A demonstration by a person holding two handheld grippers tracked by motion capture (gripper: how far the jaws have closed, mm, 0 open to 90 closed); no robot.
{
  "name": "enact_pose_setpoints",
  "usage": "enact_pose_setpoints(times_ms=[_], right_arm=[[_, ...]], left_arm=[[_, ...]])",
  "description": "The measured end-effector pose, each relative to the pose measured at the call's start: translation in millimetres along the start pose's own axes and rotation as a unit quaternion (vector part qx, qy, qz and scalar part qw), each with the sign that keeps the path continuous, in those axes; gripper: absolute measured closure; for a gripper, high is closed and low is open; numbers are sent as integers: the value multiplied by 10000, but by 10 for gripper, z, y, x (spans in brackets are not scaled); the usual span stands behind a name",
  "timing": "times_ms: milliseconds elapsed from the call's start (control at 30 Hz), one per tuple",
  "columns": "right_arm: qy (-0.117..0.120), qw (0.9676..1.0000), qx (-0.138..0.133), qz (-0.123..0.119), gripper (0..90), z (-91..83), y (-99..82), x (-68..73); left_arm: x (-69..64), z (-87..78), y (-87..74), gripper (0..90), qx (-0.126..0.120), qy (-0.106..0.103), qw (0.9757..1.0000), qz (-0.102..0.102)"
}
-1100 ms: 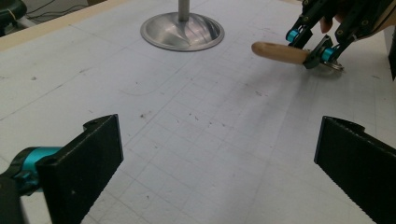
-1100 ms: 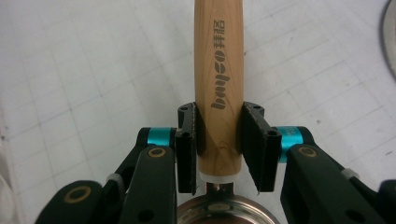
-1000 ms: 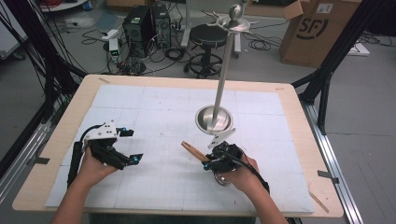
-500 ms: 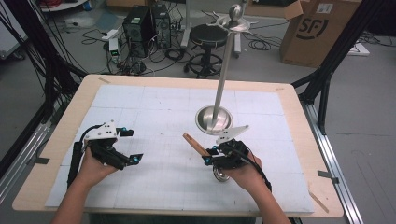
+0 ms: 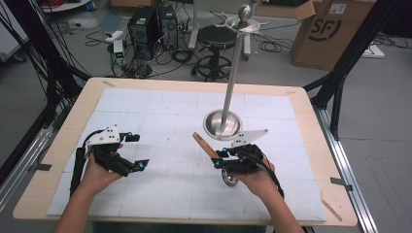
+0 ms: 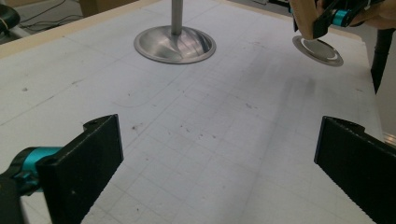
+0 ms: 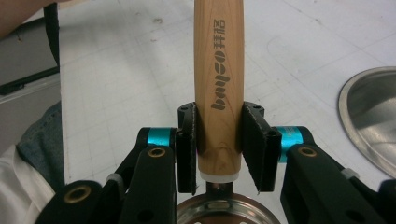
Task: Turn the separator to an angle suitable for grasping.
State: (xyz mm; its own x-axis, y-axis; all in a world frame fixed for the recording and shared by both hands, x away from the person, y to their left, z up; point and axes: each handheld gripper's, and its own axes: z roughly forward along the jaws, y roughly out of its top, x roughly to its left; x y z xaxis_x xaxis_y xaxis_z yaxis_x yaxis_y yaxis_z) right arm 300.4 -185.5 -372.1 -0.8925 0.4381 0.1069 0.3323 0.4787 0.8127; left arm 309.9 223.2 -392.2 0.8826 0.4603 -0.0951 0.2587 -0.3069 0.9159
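Here, wooden handle [image 5: 206,144] angled up-left.

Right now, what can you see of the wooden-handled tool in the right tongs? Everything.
The tool has a pale, round wooden handle with dark printed lettering along it, a white collar at its base, then a shiny metal head that looks like a round, shallow disc or bowl. The right tongs are shut on the handle near the collar. In the high view the handle slants up and left, the head low over the mat; contact unclear.
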Motion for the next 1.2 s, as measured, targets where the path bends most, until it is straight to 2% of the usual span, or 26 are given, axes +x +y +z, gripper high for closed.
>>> enact_pose_setpoints(times_ms=[233,367,600,633,800,967,1000,1200], right_arm=[[22,9999,-139,-8,681,-34,1,-6],[63,9994,-309,-117,680,-48,12,12],[157,9984,-510,-174,680,-78,25,26],[165,9984,-516,-180,680,-83,26,30],[233,9965,-746,-294,680,-112,37,40],[315,9942,-963,-365,680,-135,49,66],[313,9937,-1001,-384,680,-134,52,72],[425,9916,-1152,-412,679,-132,57,83]], left_arm=[[0,2,2,17,-15,-25,10000,-6],[-6,3,6,17,-66,-57,10000,-48],[-44,2,59,17,-348,-251,9990,-115],[-67,4,87,17,-476,-315,9983,-134],[-130,24,174,17,-776,-584,9951,-188],[-192,76,232,18,-868,-710,9936,-162],[-219,100,261,18,-908,-782,9927,-154],[-271,149,334,18,-1060,-912,9901,-123]])
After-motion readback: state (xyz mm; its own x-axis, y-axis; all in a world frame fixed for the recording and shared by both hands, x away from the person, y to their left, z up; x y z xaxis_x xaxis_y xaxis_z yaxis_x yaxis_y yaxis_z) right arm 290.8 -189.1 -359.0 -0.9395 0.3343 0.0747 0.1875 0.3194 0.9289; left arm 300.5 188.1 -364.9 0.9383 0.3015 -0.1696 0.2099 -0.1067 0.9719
